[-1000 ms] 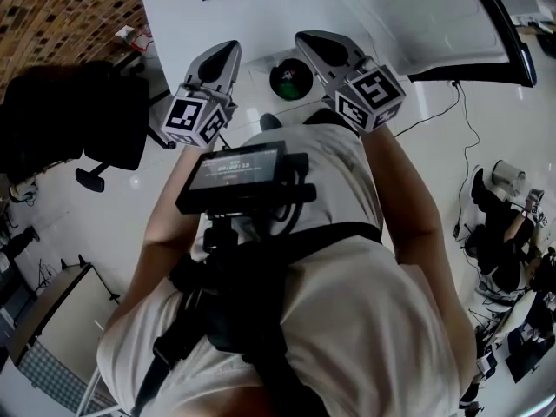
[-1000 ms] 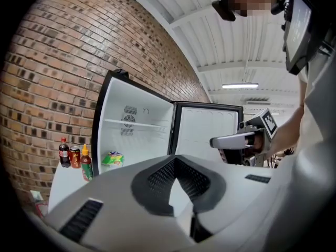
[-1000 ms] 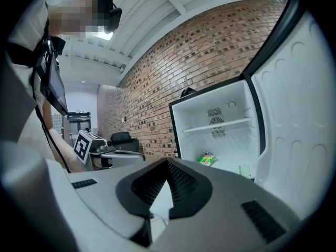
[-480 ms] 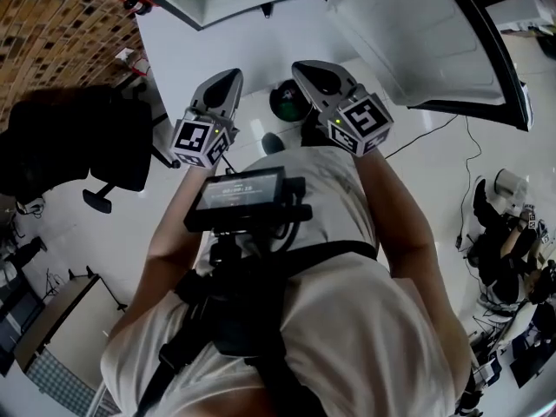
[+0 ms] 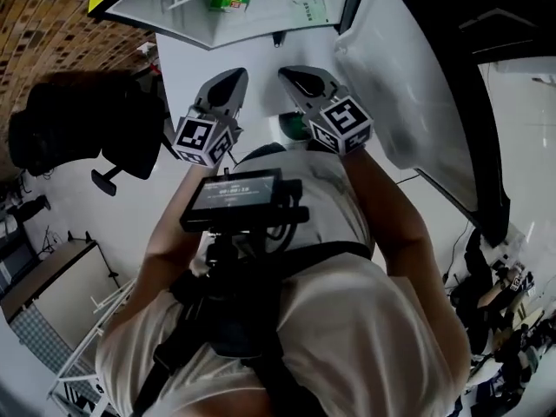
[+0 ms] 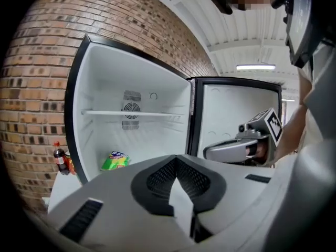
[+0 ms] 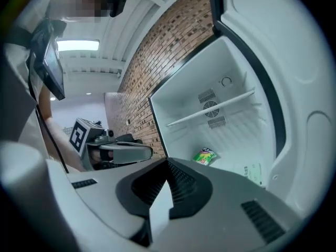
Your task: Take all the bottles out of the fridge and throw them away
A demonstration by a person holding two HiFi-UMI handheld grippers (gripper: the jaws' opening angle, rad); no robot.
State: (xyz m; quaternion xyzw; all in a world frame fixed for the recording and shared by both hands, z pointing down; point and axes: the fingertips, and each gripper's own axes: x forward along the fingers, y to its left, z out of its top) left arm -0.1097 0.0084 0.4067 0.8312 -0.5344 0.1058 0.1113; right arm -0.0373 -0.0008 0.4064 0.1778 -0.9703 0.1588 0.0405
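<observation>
The fridge point(image 5: 261, 16) stands open in front of me, its white inside point(image 6: 136, 130) holding a green snack bag point(image 6: 115, 160) on the floor and one bare shelf point(image 6: 131, 113). No bottle shows inside it. A dark cola bottle with a red cap point(image 6: 60, 160) stands outside, left of the fridge by the brick wall. My left gripper point(image 5: 224, 89) and right gripper point(image 5: 295, 78) are held side by side at chest height, pointing at the fridge. Both are shut with nothing in them. A dark round bin point(image 5: 295, 127) peeks out on the floor between them.
The fridge door point(image 5: 417, 85) swings open at the right, close to the right gripper. A black office chair point(image 5: 78, 129) stands at the left by the brick wall point(image 6: 31, 88). A paper sheet point(image 7: 253, 173) lies on the fridge floor near the bag point(image 7: 205, 156).
The head view has tilted up, so the fridge's inside and the green bag now show at the top. Both grippers have drawn closer together and toward the fridge; the bin is now mostly hidden.
</observation>
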